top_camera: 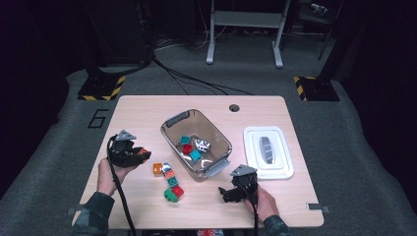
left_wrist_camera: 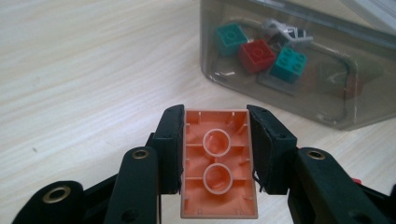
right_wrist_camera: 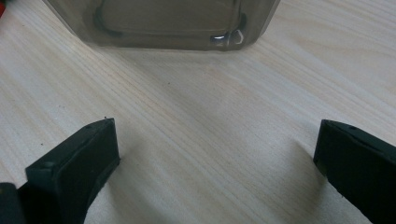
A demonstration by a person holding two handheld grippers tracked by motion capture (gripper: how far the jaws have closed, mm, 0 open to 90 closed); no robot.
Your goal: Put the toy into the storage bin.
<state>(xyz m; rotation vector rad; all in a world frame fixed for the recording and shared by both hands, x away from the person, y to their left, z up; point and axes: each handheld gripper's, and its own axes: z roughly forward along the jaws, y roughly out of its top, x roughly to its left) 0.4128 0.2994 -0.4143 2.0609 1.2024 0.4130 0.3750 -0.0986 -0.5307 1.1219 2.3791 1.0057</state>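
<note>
Orange brick [left_wrist_camera: 218, 163] is what you've got clamped in your left gripper [left_wrist_camera: 217, 154] right now. Its hollow underside faces the left gripper view, both black jaws pressed flat against its long sides, and it's off the table [top_camera: 147, 113]. From the high view your left gripper [top_camera: 129, 151] sits over the left part of the tabletop, with that brick [top_camera: 143, 153] poking out toward the clear bin [top_camera: 216, 133].

That bin sits mid-table, angled, with grey handles at both ends. Inside it you can see a red brick [left_wrist_camera: 256, 54] between two teal bricks [left_wrist_camera: 289, 64], plus a white and black piece [left_wrist_camera: 287, 33] behind them. All of that is on the bin floor, close together.

Your right gripper [top_camera: 235, 191] is down near the front edge of the table, just beside the bin's near corner. Its jaws are spread wide with nothing between them, just bare wood in the right gripper view, and the bin wall [right_wrist_camera: 163, 23] right ahead.

Loose pile of bricks [top_camera: 169, 182] is lying on the table between your two grippers, just outside the bin: an orange one, teal ones, a red one and a green one at the near end. White lid [top_camera: 268, 152] lies flat to the right of the bin, well apart from your left gripper.
</note>
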